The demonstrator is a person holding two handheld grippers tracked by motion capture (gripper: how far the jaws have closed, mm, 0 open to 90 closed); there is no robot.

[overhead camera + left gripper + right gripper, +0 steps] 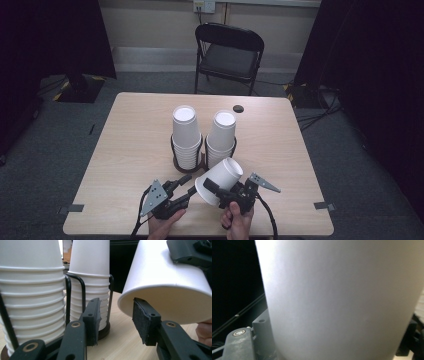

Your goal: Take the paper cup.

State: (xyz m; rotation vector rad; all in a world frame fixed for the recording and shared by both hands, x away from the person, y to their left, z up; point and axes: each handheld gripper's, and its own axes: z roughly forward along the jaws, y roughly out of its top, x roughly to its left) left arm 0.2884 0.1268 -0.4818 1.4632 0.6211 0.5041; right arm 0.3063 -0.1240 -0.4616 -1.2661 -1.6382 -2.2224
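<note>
Cup point(220, 180), plain white paper, tilts mouth-down toward the left gripper point(186, 186), whose jaws gape at its rim, clamped in the right gripper point(216, 192), near two stacks point(186, 135).

Two cup stacks point(186, 131) stand side by side in a wire holder point(188, 161) mid-tabletop point(125, 150); a tilted single cup point(220, 181) sits just before the holder, a folding chair point(229, 52) behind.

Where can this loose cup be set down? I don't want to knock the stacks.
The table is bare left of the two cup stacks and right of them toward the far right edge. It is crowded at the near middle, where both grippers, left and right, meet the tilted cup.
</note>
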